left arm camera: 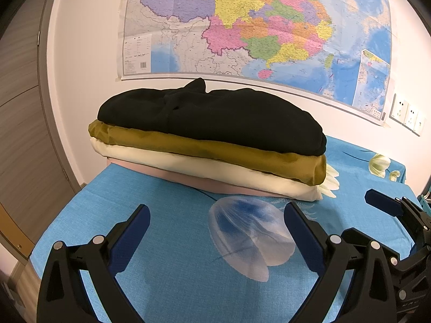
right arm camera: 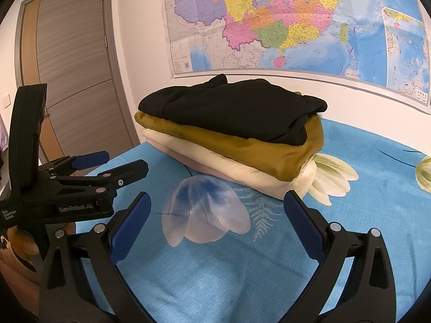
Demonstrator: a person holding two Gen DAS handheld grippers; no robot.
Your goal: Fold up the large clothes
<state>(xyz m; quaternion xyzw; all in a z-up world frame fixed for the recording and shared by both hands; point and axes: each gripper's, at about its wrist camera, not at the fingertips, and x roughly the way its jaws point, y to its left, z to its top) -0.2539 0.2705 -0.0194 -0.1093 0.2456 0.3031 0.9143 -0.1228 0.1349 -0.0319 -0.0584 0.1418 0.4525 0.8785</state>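
Observation:
A stack of folded clothes rests at the far side of the blue flowered cloth [left arm camera: 175, 255] [right arm camera: 350, 242]. On top is a black garment [left arm camera: 215, 115] [right arm camera: 237, 110], under it an olive one [left arm camera: 215, 150] [right arm camera: 256, 150], then a cream one [left arm camera: 202, 167] [right arm camera: 242, 172], and a pink layer [left arm camera: 204, 183] at the bottom. My left gripper [left arm camera: 216, 212] stands open and empty a little short of the stack. My right gripper [right arm camera: 215, 202] is open and empty too, just to the left one's right. Each gripper shows in the other's view, the right gripper [left arm camera: 390, 204] at the frame's right edge, the left gripper [right arm camera: 107, 167] at its left.
A large coloured map [left arm camera: 256, 27] [right arm camera: 296, 21] hangs on the white wall behind the stack. A brown door [right arm camera: 70, 67] [left arm camera: 21, 107] stands at the left. Wall sockets [left arm camera: 406, 114] sit at the right. The table's left edge [left arm camera: 56, 223] drops off near the door.

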